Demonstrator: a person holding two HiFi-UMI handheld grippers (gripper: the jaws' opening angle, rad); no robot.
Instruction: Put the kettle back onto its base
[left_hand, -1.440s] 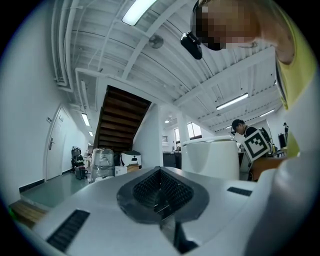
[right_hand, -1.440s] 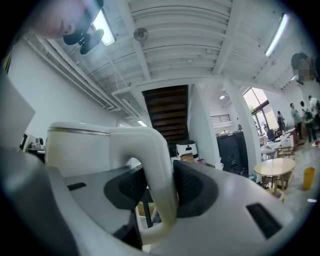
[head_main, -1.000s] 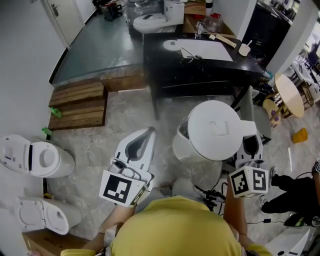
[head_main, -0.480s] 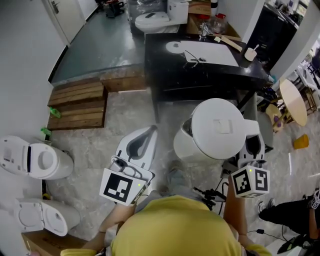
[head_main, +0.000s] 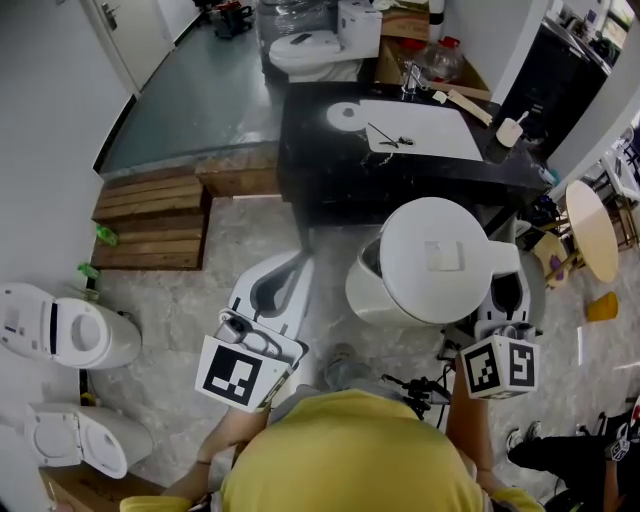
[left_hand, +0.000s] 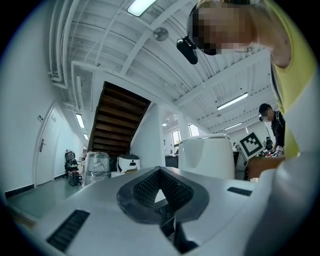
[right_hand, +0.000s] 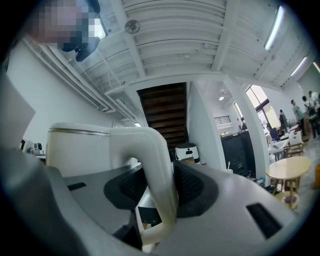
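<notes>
A white kettle (head_main: 430, 260) hangs in the air in front of me, lid on top, and it also shows in the left gripper view (left_hand: 207, 157). My right gripper (head_main: 503, 290) is shut on its curved handle (right_hand: 155, 170), which runs between the two dark pads. The left gripper (head_main: 290, 270) is held beside the kettle on the left, apart from it, its jaws shut (left_hand: 160, 187) with nothing in them. The round white base (head_main: 347, 115) lies on the black table (head_main: 320, 160) ahead, next to a white mat (head_main: 420, 128).
White toilets stand on the floor at left (head_main: 70, 335), at lower left (head_main: 75, 440) and beyond the table (head_main: 310, 45). Wooden pallets (head_main: 150, 215) lie to the left of the table. A round wooden table (head_main: 592, 225) and a black cabinet (head_main: 560, 70) are at right.
Both grippers and the kettle have moved forward together toward the black table, which now lies closer in the head view. The grip on the handle is unchanged.
</notes>
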